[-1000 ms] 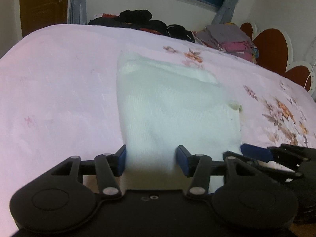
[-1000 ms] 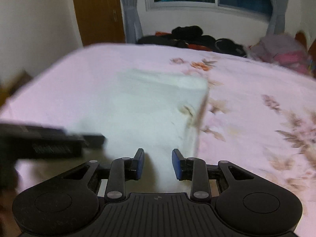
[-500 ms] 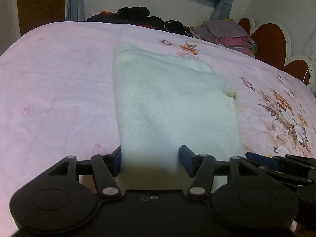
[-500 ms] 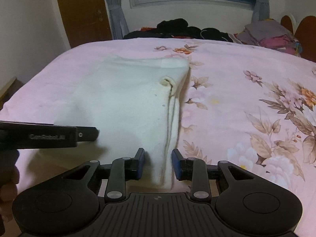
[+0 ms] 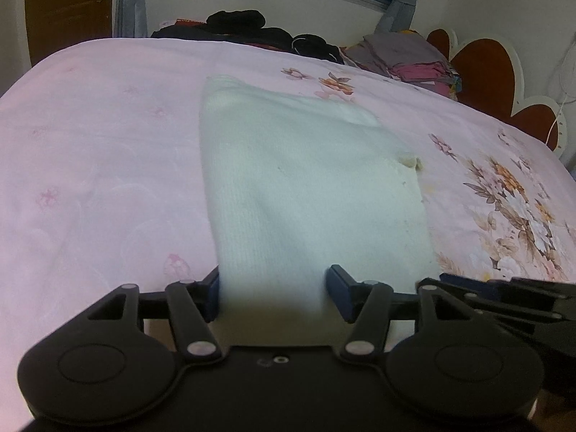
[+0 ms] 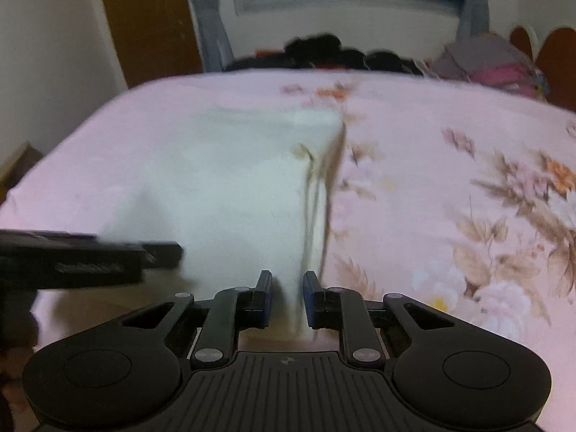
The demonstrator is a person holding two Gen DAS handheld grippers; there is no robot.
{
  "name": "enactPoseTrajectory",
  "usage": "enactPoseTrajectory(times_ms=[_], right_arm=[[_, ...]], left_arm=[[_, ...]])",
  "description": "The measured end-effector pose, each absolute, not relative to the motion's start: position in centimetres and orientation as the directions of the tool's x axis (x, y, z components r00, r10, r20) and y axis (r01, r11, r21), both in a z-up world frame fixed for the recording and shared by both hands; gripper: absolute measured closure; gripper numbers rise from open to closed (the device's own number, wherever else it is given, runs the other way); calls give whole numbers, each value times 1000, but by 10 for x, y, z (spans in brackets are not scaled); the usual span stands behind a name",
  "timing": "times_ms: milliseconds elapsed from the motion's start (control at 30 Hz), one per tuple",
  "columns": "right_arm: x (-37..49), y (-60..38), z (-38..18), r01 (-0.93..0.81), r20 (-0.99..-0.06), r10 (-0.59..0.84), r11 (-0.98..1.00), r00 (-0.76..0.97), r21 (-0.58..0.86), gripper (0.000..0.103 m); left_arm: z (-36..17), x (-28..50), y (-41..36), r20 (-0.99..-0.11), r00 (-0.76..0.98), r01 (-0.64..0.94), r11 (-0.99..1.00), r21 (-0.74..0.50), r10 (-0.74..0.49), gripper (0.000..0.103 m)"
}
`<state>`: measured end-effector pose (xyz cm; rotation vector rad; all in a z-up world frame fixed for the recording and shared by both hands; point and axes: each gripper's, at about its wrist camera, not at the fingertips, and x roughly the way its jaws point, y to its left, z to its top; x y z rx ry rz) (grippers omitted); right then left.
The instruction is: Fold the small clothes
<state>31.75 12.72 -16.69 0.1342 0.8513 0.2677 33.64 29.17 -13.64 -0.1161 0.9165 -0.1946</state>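
Two claws grip the near edge of the white knit garment point(image 5: 306, 194) lying on the pink bed point(image 5: 100, 165): left claw point(image 5: 273, 289) half-open around cloth, right claw point(image 6: 287, 297) pinching its right corner. Next, likely carrying that edge far.

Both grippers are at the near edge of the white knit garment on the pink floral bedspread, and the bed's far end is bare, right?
Not quite. The far end is not bare: the left wrist view shows dark clothes and a folded pile there. The rest holds: the left gripper and right gripper are at the near edge of the white knit garment on the bedspread.
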Motion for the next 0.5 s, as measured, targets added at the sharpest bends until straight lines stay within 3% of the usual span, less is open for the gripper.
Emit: enactPoseTrajectory(times_ms=[133,167,300,500], right_arm=[[317,132,-166,-204,-727,304,953,616,225,85],[316,135,-165,-217,-728,304,952,615,214,97],[315,131,-158,-231,-720,275,959,637,162,99],[307,123,-172,-234,-754,225,967,617,96,102]], left_arm=[[-137,336,292,-776,592,121,976,-182,-218,46],[-137,336,292,-776,592,121,976,-181,-218,46],[-133,334,292,-775,590,132,974,-185,-227,46],[-136,330,287,-777,582,157,970,-183,-241,35]])
